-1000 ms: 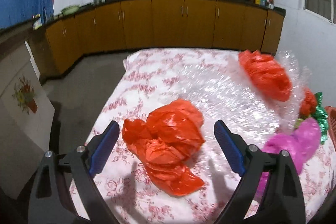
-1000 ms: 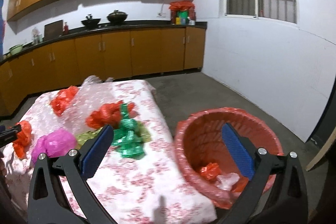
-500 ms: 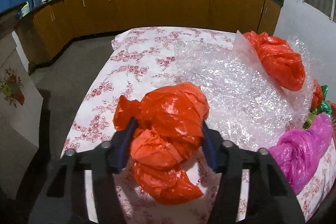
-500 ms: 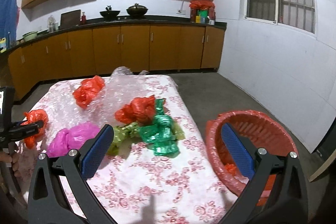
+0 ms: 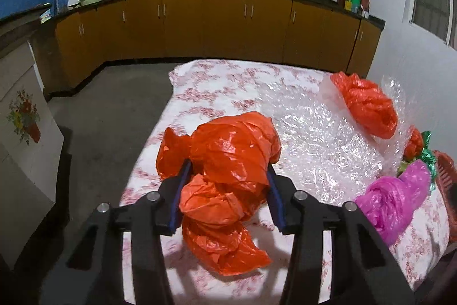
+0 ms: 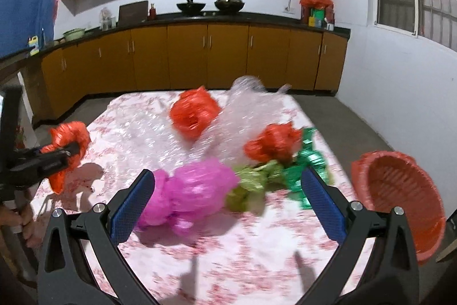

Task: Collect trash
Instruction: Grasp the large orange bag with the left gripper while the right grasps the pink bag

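Crinkled orange plastic bag near the table's left edge, left gripper jaws closing, pads pressing its sides. Right gripper jaws wide apart over crumpled pink bag. Bubble wrap mid-table; red woven basket off the right edge.

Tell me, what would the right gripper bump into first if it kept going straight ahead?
Probably the pink bag. It lies on the table just ahead of the open right gripper, left of centre; depth is hard to judge.
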A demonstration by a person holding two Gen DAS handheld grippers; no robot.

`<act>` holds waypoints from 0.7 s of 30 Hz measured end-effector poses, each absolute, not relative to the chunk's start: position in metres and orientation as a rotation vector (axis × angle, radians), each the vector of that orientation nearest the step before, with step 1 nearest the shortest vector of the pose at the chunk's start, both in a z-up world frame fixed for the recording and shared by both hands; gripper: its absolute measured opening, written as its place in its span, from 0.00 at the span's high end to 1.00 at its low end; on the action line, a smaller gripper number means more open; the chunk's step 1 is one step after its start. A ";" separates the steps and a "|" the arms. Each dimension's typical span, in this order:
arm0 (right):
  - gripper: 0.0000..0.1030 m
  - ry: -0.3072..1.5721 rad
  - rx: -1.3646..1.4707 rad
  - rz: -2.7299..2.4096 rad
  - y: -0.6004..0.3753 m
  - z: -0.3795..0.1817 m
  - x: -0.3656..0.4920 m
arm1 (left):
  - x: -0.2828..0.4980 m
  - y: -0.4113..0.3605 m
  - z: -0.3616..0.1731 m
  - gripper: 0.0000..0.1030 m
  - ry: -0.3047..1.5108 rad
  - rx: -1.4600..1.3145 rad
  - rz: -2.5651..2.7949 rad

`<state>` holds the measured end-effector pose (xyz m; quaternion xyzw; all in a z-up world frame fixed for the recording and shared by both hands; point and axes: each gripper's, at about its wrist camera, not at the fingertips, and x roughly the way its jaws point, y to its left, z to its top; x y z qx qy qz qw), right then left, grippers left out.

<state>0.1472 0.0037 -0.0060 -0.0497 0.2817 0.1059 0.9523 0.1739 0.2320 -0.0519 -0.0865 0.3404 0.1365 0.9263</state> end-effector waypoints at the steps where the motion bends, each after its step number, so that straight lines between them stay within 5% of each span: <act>1: 0.02 0.582 -0.093 0.214 0.007 -0.009 0.149 | 0.170 0.234 -0.050 0.54 0.693 -0.183 0.282; 8: 0.02 0.661 -0.081 0.195 0.038 -0.036 0.165 | 0.149 0.248 -0.042 0.54 0.672 -0.215 0.295; 16: 0.47 0.724 -0.104 0.256 0.051 -0.049 0.170 | 0.141 0.254 -0.040 0.54 0.661 -0.237 0.286; 21: 0.59 0.719 -0.100 0.282 0.045 -0.044 0.164 | 0.138 0.253 -0.038 0.54 0.654 -0.242 0.275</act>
